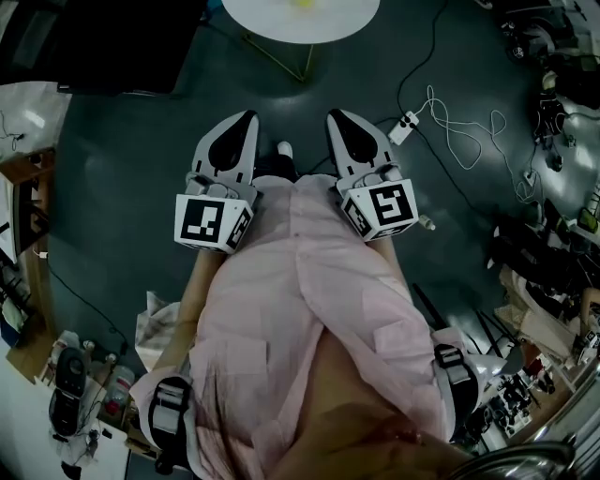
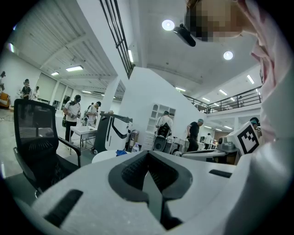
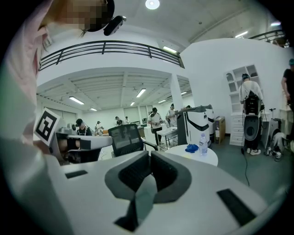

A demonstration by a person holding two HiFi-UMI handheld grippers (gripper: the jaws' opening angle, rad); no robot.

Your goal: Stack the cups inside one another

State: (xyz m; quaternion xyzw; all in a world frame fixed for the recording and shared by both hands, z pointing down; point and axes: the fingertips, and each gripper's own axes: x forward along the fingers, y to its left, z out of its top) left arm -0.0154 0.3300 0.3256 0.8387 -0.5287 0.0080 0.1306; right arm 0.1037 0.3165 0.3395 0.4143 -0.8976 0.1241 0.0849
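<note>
No cups show in any view. I hold both grippers close against a pink shirt (image 1: 291,309), pointing forward over the dark floor. The left gripper (image 1: 248,114) is shut, its dark pads meeting at the tip with nothing between them, as the left gripper view (image 2: 148,153) shows. The right gripper (image 1: 333,112) is likewise shut and empty (image 3: 149,153). Ahead stands a round white table (image 1: 300,23). In the right gripper view that table (image 3: 206,158) carries a water bottle (image 3: 203,143) and a blue object (image 3: 191,148).
A black office chair (image 2: 39,137) stands at the left, close by. White cables and a power strip (image 1: 405,124) lie on the floor to the right. Clutter lines the right edge (image 1: 553,309) and lower left corner (image 1: 75,384). Several people stand further back (image 2: 72,114).
</note>
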